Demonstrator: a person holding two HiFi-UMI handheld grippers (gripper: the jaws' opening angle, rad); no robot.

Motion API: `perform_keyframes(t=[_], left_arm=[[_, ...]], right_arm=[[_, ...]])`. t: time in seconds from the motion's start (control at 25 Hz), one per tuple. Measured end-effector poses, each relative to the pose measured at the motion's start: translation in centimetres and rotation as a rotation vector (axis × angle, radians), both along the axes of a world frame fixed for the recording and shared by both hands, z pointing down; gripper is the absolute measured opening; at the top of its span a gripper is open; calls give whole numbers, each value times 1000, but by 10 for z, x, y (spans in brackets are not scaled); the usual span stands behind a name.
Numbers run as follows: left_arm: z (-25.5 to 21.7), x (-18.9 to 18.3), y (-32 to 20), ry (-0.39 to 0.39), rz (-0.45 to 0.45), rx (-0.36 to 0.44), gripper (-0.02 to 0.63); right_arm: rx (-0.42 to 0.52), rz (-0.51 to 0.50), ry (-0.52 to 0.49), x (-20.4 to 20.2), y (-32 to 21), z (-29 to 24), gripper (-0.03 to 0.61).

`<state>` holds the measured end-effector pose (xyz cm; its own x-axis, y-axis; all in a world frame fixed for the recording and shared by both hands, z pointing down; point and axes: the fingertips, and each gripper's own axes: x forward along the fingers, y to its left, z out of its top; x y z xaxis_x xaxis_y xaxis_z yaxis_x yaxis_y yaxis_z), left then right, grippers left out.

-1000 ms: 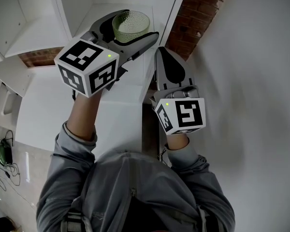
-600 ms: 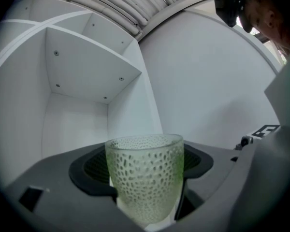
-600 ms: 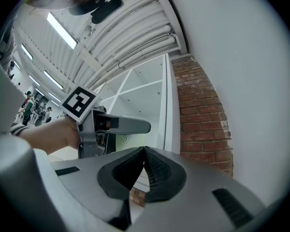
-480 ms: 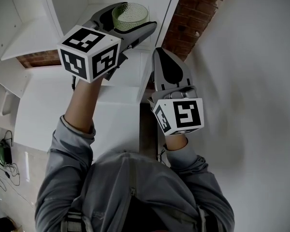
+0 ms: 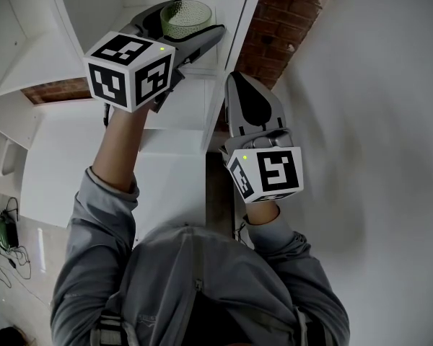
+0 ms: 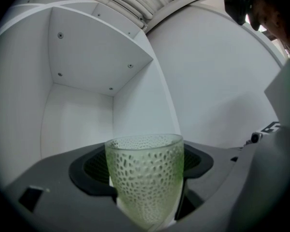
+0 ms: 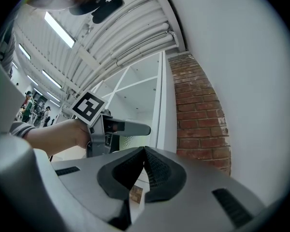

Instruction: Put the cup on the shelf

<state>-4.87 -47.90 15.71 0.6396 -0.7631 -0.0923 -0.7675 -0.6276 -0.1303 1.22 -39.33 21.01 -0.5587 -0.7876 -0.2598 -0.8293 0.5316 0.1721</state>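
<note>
Green, pebbled glass fills the middle of the left gripper view: the cup (image 6: 145, 178) stands upright, mouth up, between the two dark ribbed pads of the left gripper (image 5: 179, 29). The jaws stand wide apart, and the cup's sides take up the whole gap between them, so the grip is closed on the glass. The cup's base is hidden behind the gripper's grey body, so I cannot tell whether it touches a board below.

In the head view the cup is at the top of the picture, inside an open compartment of the white shelf (image 5: 79, 20). The left gripper reaches into that compartment, with its marker cube (image 5: 130, 71) nearer the person. The left gripper view looks past the cup at the compartment's plain white back panel (image 6: 77, 110), with a white board above it that shows a few screw heads.

Lower and to the right, the right gripper (image 5: 239, 85) is outside the shelf, just beside its white side panel. It points toward the brick pillar (image 5: 281, 27). In its own view the two pads meet in a closed seam (image 7: 144, 156) with nothing between them. That view also shows the left gripper's cube (image 7: 88, 108) and a bare forearm off to its left. Both of the person's arms are in grey sleeves (image 5: 101, 229), and a plain white wall (image 5: 375, 121) fills the right of the head view.
</note>
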Motion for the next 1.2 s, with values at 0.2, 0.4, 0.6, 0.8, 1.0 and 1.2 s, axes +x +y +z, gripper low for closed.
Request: perform_keyframes(t=[0.2, 0.4, 0.6, 0.8, 1.0, 1.2], left_arm=[[1, -3, -6, -2, -7, -12, 393], [3, -5, -10, -5, -20, -38, 393], [7, -5, -13, -22, -47, -58, 393], [9, -4, -17, -47, -64, -70, 393], [10, -4, -19, -60, -68, -79, 393], [10, -4, -19, -76, -80, -79, 396]], right_arm=[[0, -2, -1, 0, -2, 0, 28], [-4, -11, 0, -5, -3, 1, 28], [1, -19, 4, -8, -1, 1, 28], [3, -20, -1, -7, -1, -1, 28], [-2, -22, -8, -6, 0, -1, 28], [6, -29, -12, -6, 3, -3, 28]])
